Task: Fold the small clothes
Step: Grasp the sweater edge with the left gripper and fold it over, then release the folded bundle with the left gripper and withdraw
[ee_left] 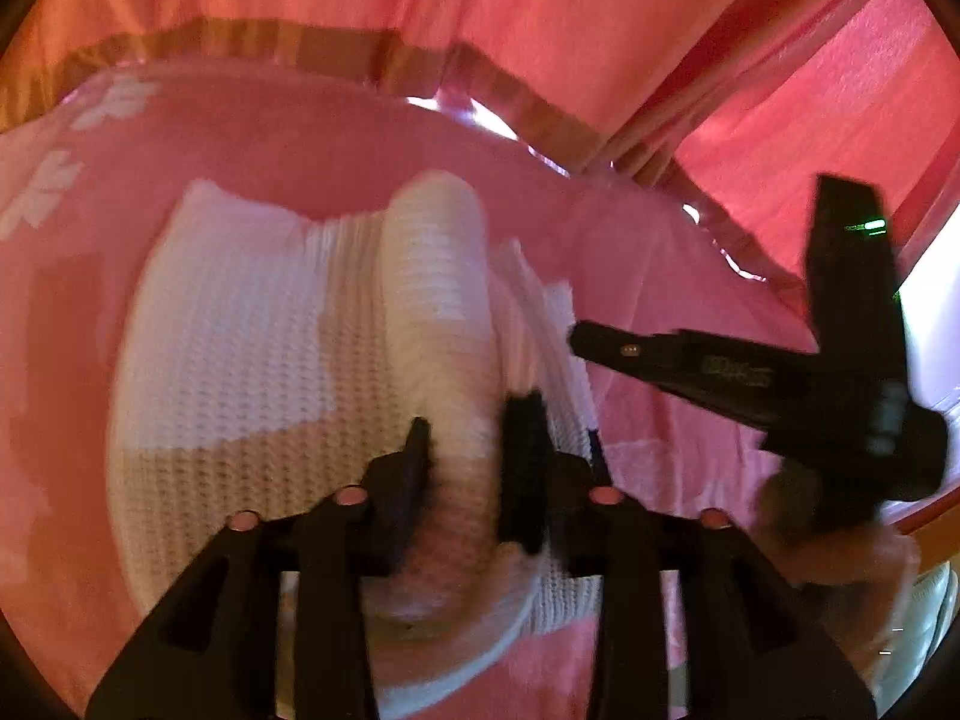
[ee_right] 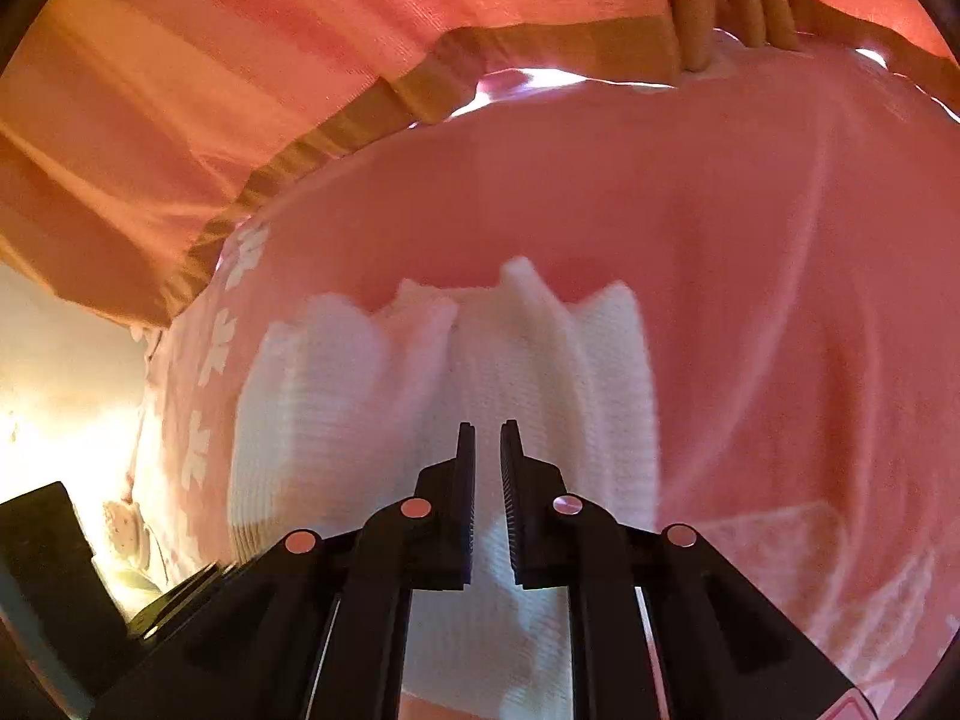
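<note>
Loosely rumpled white knit cloth (ee_right: 420, 396)

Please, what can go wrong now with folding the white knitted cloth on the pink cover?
1. A raised ridge of the white knitted cloth stands between the fingers of the left tool; if they are not gripping it, it may slump and spoil the fold.
2. The right tool, slightly open with nothing between its fingers, sits close over the cloth and could snag the loose knit.
3. The pink cover is soft and wrinkled, so the cloth may shift.
</note>
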Available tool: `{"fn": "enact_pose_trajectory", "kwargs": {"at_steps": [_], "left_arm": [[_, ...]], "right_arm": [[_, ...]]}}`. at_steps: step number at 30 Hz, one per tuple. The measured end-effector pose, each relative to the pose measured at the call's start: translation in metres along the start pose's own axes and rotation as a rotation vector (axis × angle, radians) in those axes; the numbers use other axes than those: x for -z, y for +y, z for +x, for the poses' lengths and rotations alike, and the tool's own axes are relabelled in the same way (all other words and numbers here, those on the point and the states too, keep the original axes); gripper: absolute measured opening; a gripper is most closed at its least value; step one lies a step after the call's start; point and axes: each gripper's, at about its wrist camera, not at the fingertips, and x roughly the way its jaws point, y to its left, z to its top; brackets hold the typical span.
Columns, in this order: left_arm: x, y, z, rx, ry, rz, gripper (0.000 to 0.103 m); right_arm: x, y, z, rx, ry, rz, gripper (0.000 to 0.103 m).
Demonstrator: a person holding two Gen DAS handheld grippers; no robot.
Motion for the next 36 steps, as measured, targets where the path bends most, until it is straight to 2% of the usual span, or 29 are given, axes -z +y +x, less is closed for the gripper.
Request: {"fn": "enact_pose_trajectory", "kwargs": {"at_steps": [1, 2, 3, 4, 5, 6, 7, 10, 12, 15, 17, 18, 19, 20, 22, 24, 26, 27, 28, 29, 31, 33, 36], "left_arm": [[0.005, 0.001, 0.002, 0.017, -0.003, 0.003, 0.048], [0.009, 0.002, 0.000, 0.033, -0.006, 0.015, 0.061], [0.014, 0.001, -0.006, 0.044, -0.012, 0.038, 0.068], [0.019, 0.000, -0.015, 0.050, -0.028, 0.073, 0.077], [0.026, 0.001, -0.031, 0.053, -0.066, 0.132, 0.080], [0.033, 0.003, -0.044, 0.049, -0.099, 0.186, 0.088], [0.038, 0.005, -0.055, 0.044, -0.119, 0.227, 0.092], [0.069, 0.023, -0.081, 0.017, -0.166, 0.379, 0.094], [0.084, 0.035, -0.086, 0.003, -0.162, 0.407, 0.094], [0.106, 0.047, -0.080, -0.039, -0.113, 0.406, 0.094], [0.114, 0.047, -0.078, -0.044, -0.100, 0.433, 0.094], [0.116, 0.046, -0.078, -0.055, -0.108, 0.453, 0.094], [0.117, 0.045, -0.077, -0.073, -0.117, 0.471, 0.094], [0.117, 0.045, -0.076, -0.085, -0.121, 0.483, 0.094], [0.116, 0.048, -0.077, -0.095, -0.127, 0.472, 0.094], [0.114, 0.051, -0.084, -0.083, -0.144, 0.443, 0.094], [0.106, 0.054, -0.087, -0.069, -0.161, 0.407, 0.094], [0.103, 0.055, -0.085, -0.064, -0.162, 0.391, 0.094], [0.101, 0.056, -0.085, -0.061, -0.161, 0.374, 0.094], [0.098, 0.056, -0.083, -0.058, -0.157, 0.356, 0.094], [0.096, 0.056, -0.076, -0.054, -0.141, 0.338, 0.094], [0.092, 0.056, -0.067, -0.047, -0.117, 0.314, 0.094], [0.088, 0.058, -0.064, -0.015, -0.101, 0.267, 0.094]], "right_arm": [[0.001, -0.002, 0.001, 0.003, 0.005, -0.007, 0.016], [0.000, -0.003, 0.000, 0.003, 0.008, -0.012, 0.018], [0.001, -0.004, -0.001, 0.003, 0.010, -0.016, 0.026], [0.003, -0.009, -0.002, 0.003, 0.008, -0.019, 0.034], [0.002, -0.010, -0.007, -0.003, 0.007, -0.027, 0.037], [0.001, -0.012, -0.009, -0.015, 0.009, -0.036, 0.040], [0.004, -0.007, -0.009, -0.033, 0.009, -0.046, 0.046], [0.009, 0.006, -0.008, -0.073, 0.013, -0.077, 0.062], [0.015, 0.018, 0.005, -0.090, 0.056, -0.099, 0.062], [0.024, 0.031, 0.030, -0.091, 0.125, -0.104, 0.062], [0.028, 0.036, 0.050, -0.062, 0.164, -0.104, 0.063], [0.029, 0.039, 0.055, -0.048, 0.163, -0.109, 0.060], [0.030, 0.042, 0.057, -0.038, 0.151, -0.116, 0.030], [0.028, 0.046, 0.054, -0.047, 0.137, -0.116, 0.018], [0.021, 0.053, 0.036, -0.080, 0.074, -0.112, 0.015], [0.013, 0.065, -0.001, -0.109, -0.034, -0.145, 0.015], [0.009, 0.061, -0.023, -0.128, -0.081, -0.146, 0.015], [0.007, 0.051, -0.024, -0.066, -0.089, -0.141, 0.016], [0.007, 0.044, -0.019, -0.024, -0.080, -0.132, 0.018], [0.007, 0.027, -0.002, 0.047, -0.036, -0.100, 0.018], [0.010, -0.001, 0.031, 0.121, 0.057, -0.024, 0.020], [0.011, -0.017, 0.037, 0.056, 0.070, 0.024, 0.021], [0.016, -0.006, -0.008, -0.004, -0.009, 0.001, 0.033]]}}
